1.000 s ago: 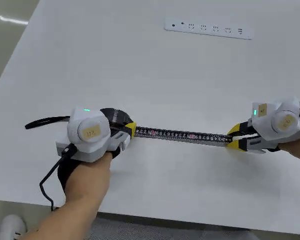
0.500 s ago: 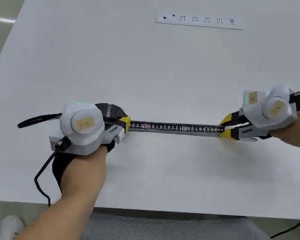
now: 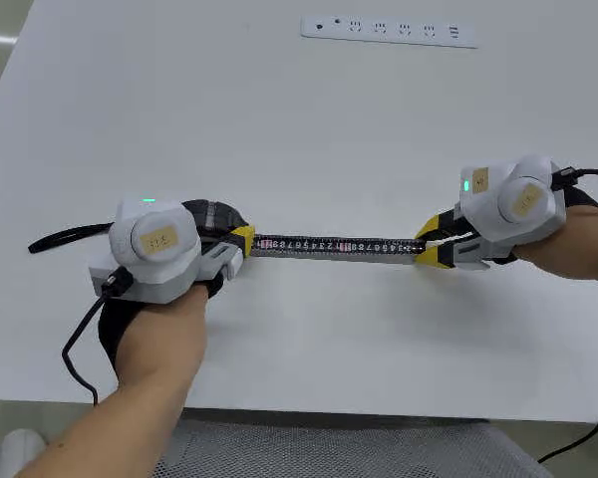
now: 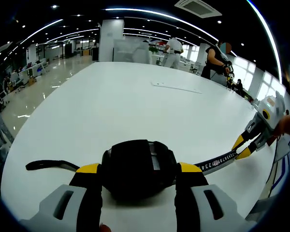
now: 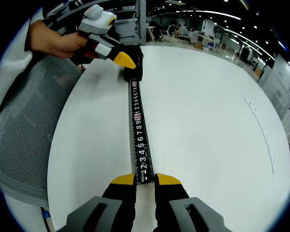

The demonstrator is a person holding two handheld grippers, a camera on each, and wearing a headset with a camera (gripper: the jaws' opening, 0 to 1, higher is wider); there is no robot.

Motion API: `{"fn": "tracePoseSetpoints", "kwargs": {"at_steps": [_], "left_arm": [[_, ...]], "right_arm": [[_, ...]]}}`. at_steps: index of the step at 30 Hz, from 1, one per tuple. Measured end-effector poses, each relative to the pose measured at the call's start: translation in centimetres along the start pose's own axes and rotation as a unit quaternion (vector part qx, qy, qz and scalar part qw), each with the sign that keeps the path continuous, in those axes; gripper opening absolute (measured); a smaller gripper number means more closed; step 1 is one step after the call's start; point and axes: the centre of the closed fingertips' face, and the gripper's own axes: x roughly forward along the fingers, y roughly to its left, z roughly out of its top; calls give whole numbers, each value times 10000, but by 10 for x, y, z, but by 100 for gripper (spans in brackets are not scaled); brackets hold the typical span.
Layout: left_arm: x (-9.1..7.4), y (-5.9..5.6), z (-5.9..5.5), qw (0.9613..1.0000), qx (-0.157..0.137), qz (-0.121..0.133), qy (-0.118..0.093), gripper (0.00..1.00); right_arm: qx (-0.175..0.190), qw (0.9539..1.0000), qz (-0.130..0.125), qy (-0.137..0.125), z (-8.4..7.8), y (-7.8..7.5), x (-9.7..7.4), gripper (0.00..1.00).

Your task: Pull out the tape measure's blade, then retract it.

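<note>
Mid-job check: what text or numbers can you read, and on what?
"2 3 4 5 6 7 8 9": blade of the tape measure, starting at the right gripper.
Red figure after the 9: blurred.
Left sticker, on the left gripper: unreadable.
Right sticker: unreadable.
Power strip: nothing legible.

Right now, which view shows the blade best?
The right gripper view: the blade runs up from the right gripper, numerals large. The head view shows it whole, left gripper to right, numerals small. The left gripper view catches a short stretch beside the case.
</note>
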Motion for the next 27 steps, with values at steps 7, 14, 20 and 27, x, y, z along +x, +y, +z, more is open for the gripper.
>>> {"fn": "tracePoseSetpoints", "kwargs": {"at_steps": [7, 14, 20, 27], "left_arm": [[-1, 0, 0, 10000, -23, -4, 6, 56], [-1, 0, 0, 10000, -27, -6, 4, 56], [0, 0, 0, 10000, -29, -10, 7, 56], [0, 1, 0, 10000, -41, -6, 2, 56]], "right_arm": [[33, 10000, 37, -47, 5, -1, 5, 11], [59, 9999, 38, -135, 15, -1, 6, 11], [29, 9998, 73, -169, 23, 1, 13, 11], [2, 9997, 107, -206, 30, 2, 17, 11]]}}
